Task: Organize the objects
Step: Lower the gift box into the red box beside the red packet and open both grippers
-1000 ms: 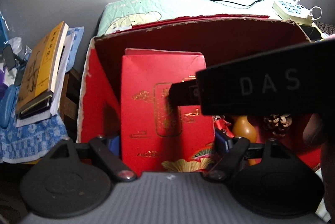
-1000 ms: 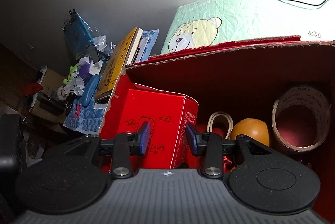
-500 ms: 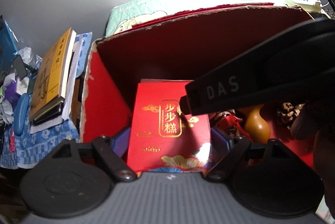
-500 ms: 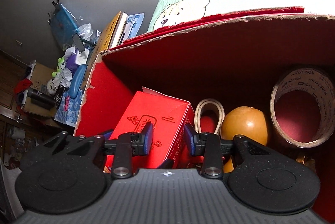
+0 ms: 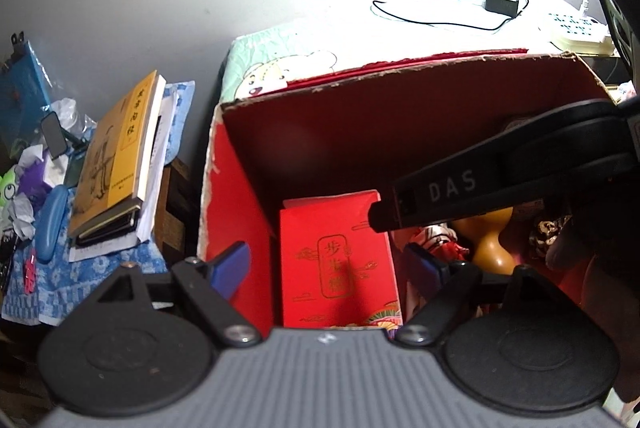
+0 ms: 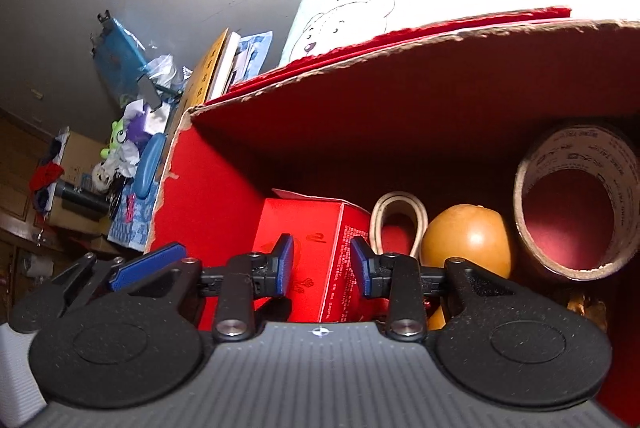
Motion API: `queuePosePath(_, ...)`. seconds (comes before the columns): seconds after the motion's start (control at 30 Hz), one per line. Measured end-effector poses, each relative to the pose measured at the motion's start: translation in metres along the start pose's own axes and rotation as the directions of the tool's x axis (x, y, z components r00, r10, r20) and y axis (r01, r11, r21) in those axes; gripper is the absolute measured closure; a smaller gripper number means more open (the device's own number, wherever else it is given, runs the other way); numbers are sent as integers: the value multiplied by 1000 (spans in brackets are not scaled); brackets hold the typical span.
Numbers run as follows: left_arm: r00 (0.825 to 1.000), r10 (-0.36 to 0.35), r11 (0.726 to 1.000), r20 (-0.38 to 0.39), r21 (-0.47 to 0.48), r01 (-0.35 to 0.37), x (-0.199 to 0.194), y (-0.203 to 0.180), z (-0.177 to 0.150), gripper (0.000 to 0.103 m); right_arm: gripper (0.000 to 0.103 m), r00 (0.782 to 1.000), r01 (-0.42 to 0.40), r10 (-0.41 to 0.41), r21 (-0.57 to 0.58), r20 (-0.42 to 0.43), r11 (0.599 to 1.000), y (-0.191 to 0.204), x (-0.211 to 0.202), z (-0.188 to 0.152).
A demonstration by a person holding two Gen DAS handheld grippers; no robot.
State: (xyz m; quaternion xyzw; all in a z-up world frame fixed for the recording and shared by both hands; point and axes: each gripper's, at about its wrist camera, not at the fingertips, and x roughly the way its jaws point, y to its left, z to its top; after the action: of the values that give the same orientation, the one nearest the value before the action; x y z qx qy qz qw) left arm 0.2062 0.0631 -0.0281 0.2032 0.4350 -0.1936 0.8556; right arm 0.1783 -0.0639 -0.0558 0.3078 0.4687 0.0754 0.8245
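Note:
A red gift box (image 5: pixel 336 260) with gold characters stands inside the big red carton (image 5: pixel 236 212), against its left wall. My left gripper (image 5: pixel 328 264) hovers over it. Its jaws are opening, and the box lies between the blue pads without touching them. One black finger (image 5: pixel 436 188) of the right gripper reaches the box's top right corner. In the right wrist view my right gripper (image 6: pixel 323 266) is closing, with an upright edge of the gift box (image 6: pixel 320 228) showing between its pads. No pad visibly presses on it.
Beside the gift box in the carton (image 6: pixel 400 100) are an orange gourd (image 6: pixel 466 240), a tape roll (image 6: pixel 576 204), a pale band loop (image 6: pixel 398 216) and a pine cone (image 5: pixel 550 228). A stack of books (image 5: pixel 116 156) lies left of the carton. A charger with cable (image 5: pixel 500 0) lies behind it.
The gift box has sunk from between the left pads to the carton's left corner, and those pads have spread off it. The right gripper has dipped further into the carton and its jaws have narrowed.

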Motion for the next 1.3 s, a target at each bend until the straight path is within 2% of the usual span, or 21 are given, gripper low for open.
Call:
queuePosePath(0.07, 1000, -7, 1000, 0, -1, 7, 1, -2, 1, 14, 68, 1000, 12, -12, -4, 19, 1000, 1, -2, -1)
queuePosePath(0.3, 999, -35, 999, -13, -28, 34, 0, -6, 3, 15, 68, 997, 33, -36, 46, 71, 998, -5, -8, -3)
queuePosePath(0.6, 997, -67, 994, -44, -86, 63, 3, -2, 4, 15, 67, 984, 100, -105, 42, 145, 994, 2, -15, -7)
queuePosePath(0.73, 997, -60, 993, -39, -100, 56, -1, -1, 3, 14, 67, 963, 176, -175, 14, 206, 984, 9, -23, -11)
queuePosePath(0.87, 996, -81, 988, -33, -132, 76, -3, 4, 2, 9, 67, 928, 283, -262, -41, 265, 958, 14, -36, -17)
queuePosePath(1.03, 997, -76, 990, -31, -123, 72, -9, -2, 1, 8, 67, 909, 306, -292, 1, 296, 952, 7, -57, -22)
queuePosePath(1.17, 998, -56, 992, -25, -117, 53, -16, -4, -1, 8, 67, 887, 336, -322, 16, 331, 942, 13, -70, -26)
queuePosePath(1.3, 998, -55, 991, -29, -121, 51, -23, -3, -2, 8, 67, 874, 354, -336, 15, 350, 935, 19, -82, -36)
